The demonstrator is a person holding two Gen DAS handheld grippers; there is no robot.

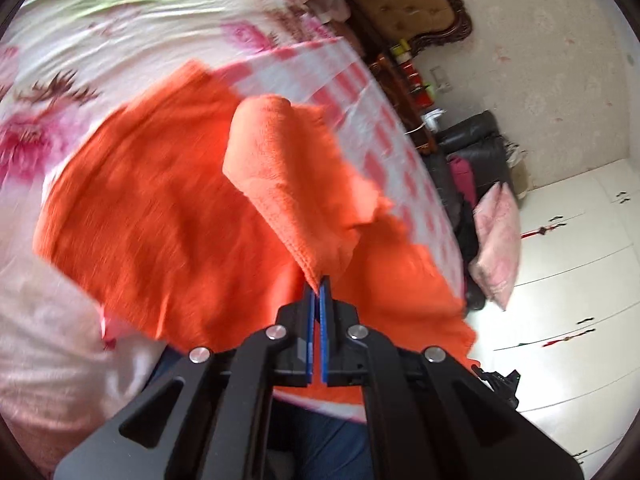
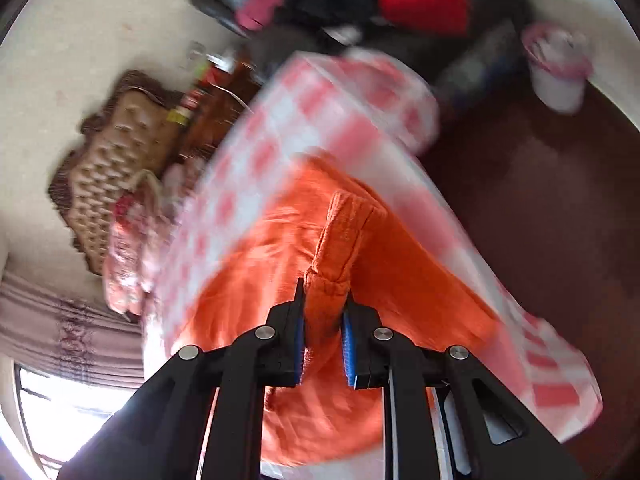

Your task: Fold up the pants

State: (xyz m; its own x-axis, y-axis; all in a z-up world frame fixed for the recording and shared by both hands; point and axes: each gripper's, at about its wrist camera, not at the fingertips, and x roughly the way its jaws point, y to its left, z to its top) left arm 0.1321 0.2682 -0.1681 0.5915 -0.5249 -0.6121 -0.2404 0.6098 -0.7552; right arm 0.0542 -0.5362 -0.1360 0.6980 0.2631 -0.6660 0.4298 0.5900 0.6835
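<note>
Left gripper (image 1: 319, 286): my fingers were pressed nearly together on a thin hemmed edge of the orange pants (image 1: 160, 208), lifting a flap of it up off the bed.
Right gripper (image 2: 323, 296): fingers narrow but not touching, clamped on a thick gathered bunch of the same cloth, which looked like a cuff or waistband.
Pants: spread across the pink-checked cloth (image 1: 360, 92) near the bed's edge, over the floral sheet (image 1: 120, 20).
Step, I'd say: carrying one end over for a fold, both ends raised.
Risk one: the left bite was shallow, right at the hem, so a quick swing could pull it free.
Risk two: uneven height between my hands would skew the fold line.
Risk three: the checked cloth could drag along and bunch near the edge above the dark floor (image 2: 540, 208).
</note>
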